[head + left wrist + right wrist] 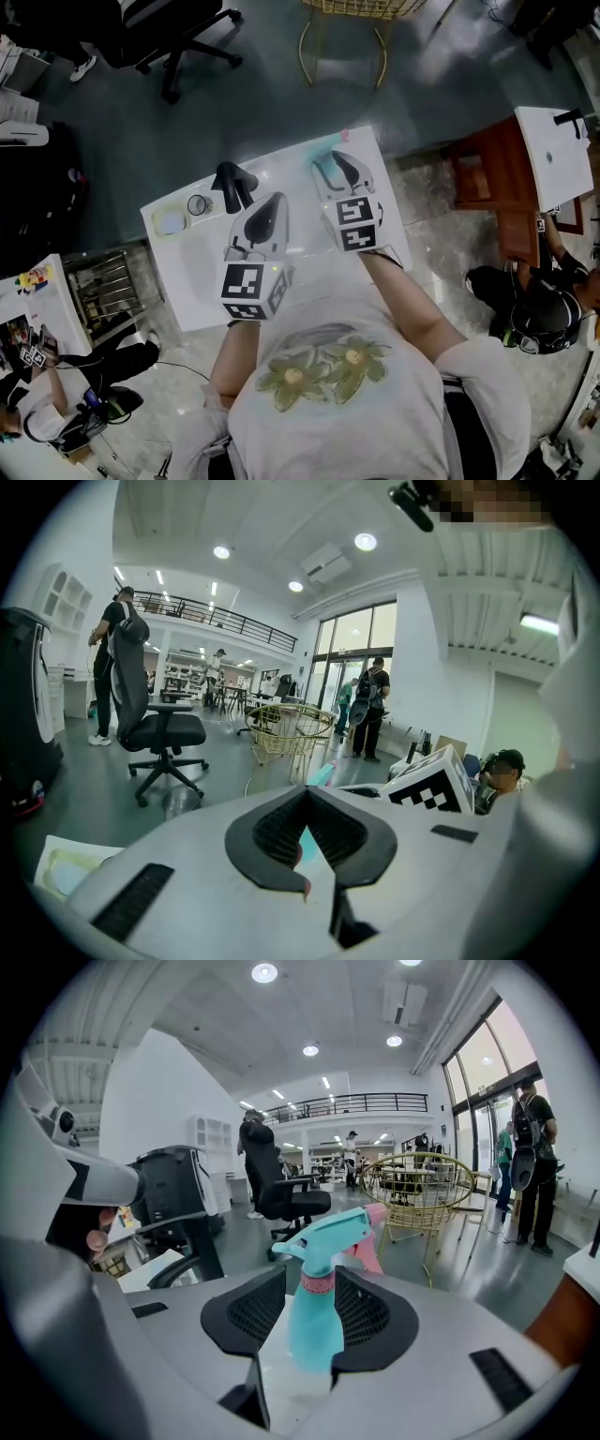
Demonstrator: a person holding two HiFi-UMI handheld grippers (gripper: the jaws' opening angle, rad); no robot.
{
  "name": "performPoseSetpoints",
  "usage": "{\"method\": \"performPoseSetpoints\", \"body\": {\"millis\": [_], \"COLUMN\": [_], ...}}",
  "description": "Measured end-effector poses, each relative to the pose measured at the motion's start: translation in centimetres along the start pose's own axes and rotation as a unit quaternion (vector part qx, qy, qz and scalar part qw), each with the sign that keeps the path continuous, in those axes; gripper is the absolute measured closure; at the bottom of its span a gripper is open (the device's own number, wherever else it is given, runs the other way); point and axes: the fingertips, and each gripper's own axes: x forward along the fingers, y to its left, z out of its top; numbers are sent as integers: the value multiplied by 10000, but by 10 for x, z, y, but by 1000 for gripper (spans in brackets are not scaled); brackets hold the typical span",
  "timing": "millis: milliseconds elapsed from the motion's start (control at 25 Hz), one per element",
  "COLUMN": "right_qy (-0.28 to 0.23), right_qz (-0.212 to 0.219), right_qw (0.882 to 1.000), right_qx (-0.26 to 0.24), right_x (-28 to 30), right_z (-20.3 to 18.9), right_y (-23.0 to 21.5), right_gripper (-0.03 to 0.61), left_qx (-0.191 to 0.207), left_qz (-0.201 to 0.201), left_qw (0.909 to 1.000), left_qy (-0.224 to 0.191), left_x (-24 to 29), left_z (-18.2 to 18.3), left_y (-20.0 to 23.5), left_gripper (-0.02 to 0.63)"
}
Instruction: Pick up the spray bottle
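Over table (183, 272): right gripper (337, 171) angled down, open around spray bottle (314, 1321).

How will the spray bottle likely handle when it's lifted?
The spray bottle looks like rigid plastic, so probably stiff. It stands tall and narrow with its trigger head overhanging, so a nudge may tip it. Smooth sides might slip.

No legible text anywhere

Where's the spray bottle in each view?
Head view: spray bottle at the table's far right corner, by the right tool's tips.
Left gripper view: bottle mid-frame, a teal sliver beyond the jaws.
Right gripper view: bottle centre, between open jaws.
Shared landmark: gold wire basket.
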Motion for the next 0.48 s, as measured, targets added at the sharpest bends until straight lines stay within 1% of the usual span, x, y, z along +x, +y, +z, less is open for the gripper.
{"method": "performPoseSetpoints", "body": {"millis": [160, 480], "right_qy": [52, 52], "right_qz": [-47, -11], "right_qw": [10000, 10000], "right_qx": [-43, -55], "right_x": [6, 13], "right_z": [-5, -6], "right_y": [-2, -5], "right_gripper": [440, 440], "left_qx": [-83, -130], "left_qz": [-49, -81], "left_qw": [9999, 9997], "left_qy": [48, 163], "left_x": [4, 9], "left_z": [-4, -12], "left_y": [-1, 1], "left_gripper": [604, 604]}}
